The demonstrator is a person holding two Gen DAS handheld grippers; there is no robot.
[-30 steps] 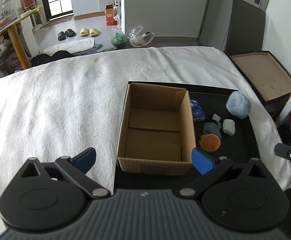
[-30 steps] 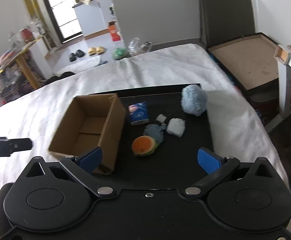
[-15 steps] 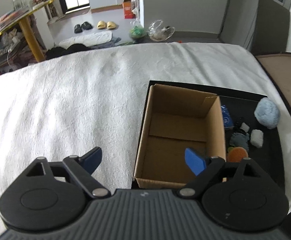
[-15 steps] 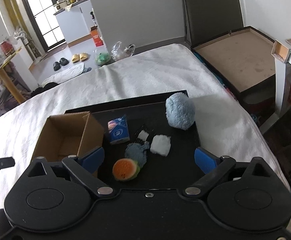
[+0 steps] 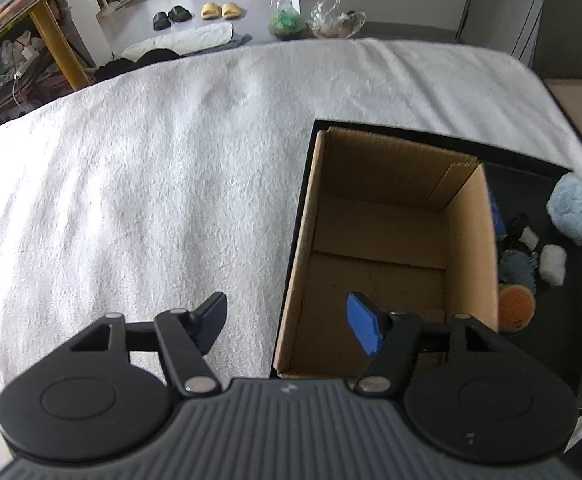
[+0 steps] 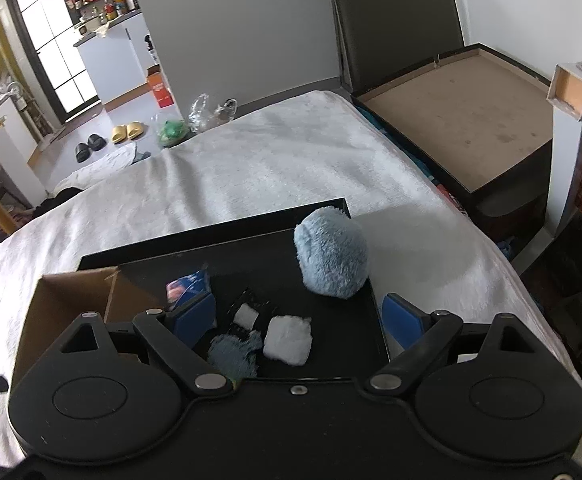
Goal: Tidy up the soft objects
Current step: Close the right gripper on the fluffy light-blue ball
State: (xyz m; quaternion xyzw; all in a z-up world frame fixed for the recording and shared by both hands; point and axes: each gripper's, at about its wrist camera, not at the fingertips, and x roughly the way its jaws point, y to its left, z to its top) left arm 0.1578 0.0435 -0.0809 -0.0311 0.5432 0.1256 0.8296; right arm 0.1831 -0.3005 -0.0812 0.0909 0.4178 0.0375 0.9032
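Your right gripper [image 6: 299,320] has moved in, spread wide and empty: white pad [image 6: 288,340] and dark-blue cloth [image 6: 233,350] between its fingers, blue plush ball [image 6: 331,252] just ahead. Left gripper [image 5: 287,320], also spread and empty, now straddles the empty cardboard box's [image 5: 467,240] left wall. Grasp looks next.

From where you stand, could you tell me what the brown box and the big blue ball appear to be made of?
Brown box: corrugated cardboard, matte, with raw cut edges and folded bottom flaps. Big blue ball: plush, likely synthetic fleece, judging by its fuzzy, shaggy nap; its filling can't be seen.
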